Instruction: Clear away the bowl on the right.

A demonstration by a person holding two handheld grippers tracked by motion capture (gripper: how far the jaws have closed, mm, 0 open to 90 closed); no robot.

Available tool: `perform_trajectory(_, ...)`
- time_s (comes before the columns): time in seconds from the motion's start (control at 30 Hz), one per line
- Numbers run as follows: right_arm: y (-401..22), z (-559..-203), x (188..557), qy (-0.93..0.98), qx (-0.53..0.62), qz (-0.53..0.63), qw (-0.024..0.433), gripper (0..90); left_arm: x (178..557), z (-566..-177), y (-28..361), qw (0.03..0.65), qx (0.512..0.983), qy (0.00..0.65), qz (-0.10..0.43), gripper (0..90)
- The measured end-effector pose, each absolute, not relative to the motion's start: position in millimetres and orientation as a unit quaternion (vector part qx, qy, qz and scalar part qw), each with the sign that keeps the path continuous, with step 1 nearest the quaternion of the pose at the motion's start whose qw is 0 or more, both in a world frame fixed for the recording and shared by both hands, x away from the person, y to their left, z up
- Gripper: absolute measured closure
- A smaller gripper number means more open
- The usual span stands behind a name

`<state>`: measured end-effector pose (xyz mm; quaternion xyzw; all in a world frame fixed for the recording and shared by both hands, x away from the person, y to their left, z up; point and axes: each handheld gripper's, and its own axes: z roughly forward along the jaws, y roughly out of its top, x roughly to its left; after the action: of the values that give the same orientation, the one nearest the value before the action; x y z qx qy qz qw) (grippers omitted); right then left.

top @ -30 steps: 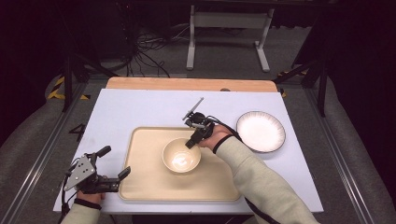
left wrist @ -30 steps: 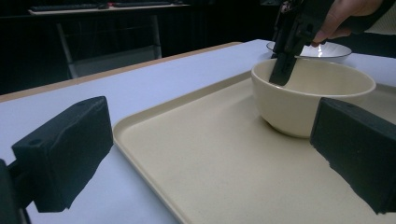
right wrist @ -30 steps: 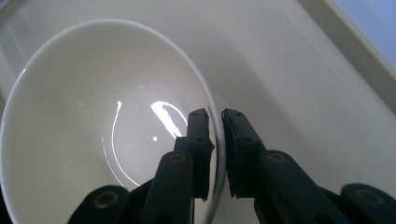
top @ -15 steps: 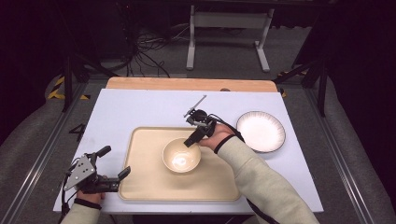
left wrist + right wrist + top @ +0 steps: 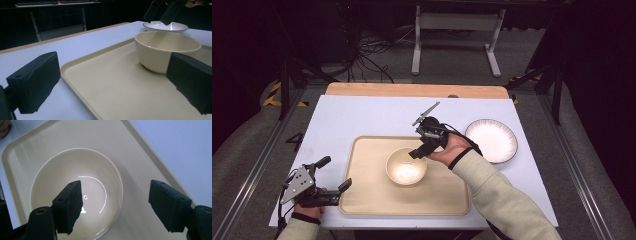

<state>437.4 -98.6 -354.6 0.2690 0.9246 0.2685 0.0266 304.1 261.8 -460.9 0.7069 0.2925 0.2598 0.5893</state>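
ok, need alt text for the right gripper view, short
Looking down between the open black right tongs at an empty cream bowl standing on a cream tray; one jaw hangs over the bowl's inside, the other over the tray beside its rim, neither touching it. Pale blue table lies beyond the tray's edge.

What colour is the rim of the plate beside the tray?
The plate is white with a thin dark rim, seen best in the high view.

bowl [image 5: 75,195] near rim cut off, partly behind tongs, plate [image 5: 165,25] partly hidden
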Motion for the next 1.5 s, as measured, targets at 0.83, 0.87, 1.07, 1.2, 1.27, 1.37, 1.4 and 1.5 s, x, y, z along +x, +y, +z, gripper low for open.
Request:
perform_trajectory(0.83,-153.6,-324.8,411.3,0.909,0.283,0.3,0.053,21.8,303.8,-460.9,262.0,0.589,0.707,0.292,0.26,0.2)
perform_trajectory(0.87,-157.0,-324.4,410.2,0.908,0.287,0.301,0.056,21.4,303.9,-460.9,261.9,0.59,0.707,0.292,0.26,0.2)
perform_trajectory(1.07,-177.3,-322.3,405.7,0.902,0.297,0.309,0.061,20.0,304.1,-460.9,262.0,0.589,0.707,0.292,0.26,0.2)
perform_trajectory(1.2,-190.1,-322.8,402.4,0.897,0.301,0.318,0.065,17.8,304.1,-460.9,261.8,0.589,0.706,0.293,0.26,0.2)
perform_trajectory(1.27,-194.6,-322.9,400.5,0.894,0.295,0.33,0.069,15.3,304.1,-460.9,261.7,0.589,0.707,0.293,0.26,0.2)
perform_trajectory(1.37,-200.0,-324.5,397.5,0.888,0.287,0.346,0.093,9.1,304.3,-460.9,261.9,0.589,0.707,0.293,0.26,0.2)
perform_trajectory(1.4,-202.2,-325.7,397.0,0.886,0.283,0.353,0.101,8.0,304.3,-460.9,261.9,0.589,0.707,0.293,0.261,0.2)
perform_trajectory(1.5,-209.9,-331.9,395.1,0.878,0.282,0.369,0.116,5.9,304.2,-460.9,262.0,0.589,0.707,0.292,0.261,0.2)
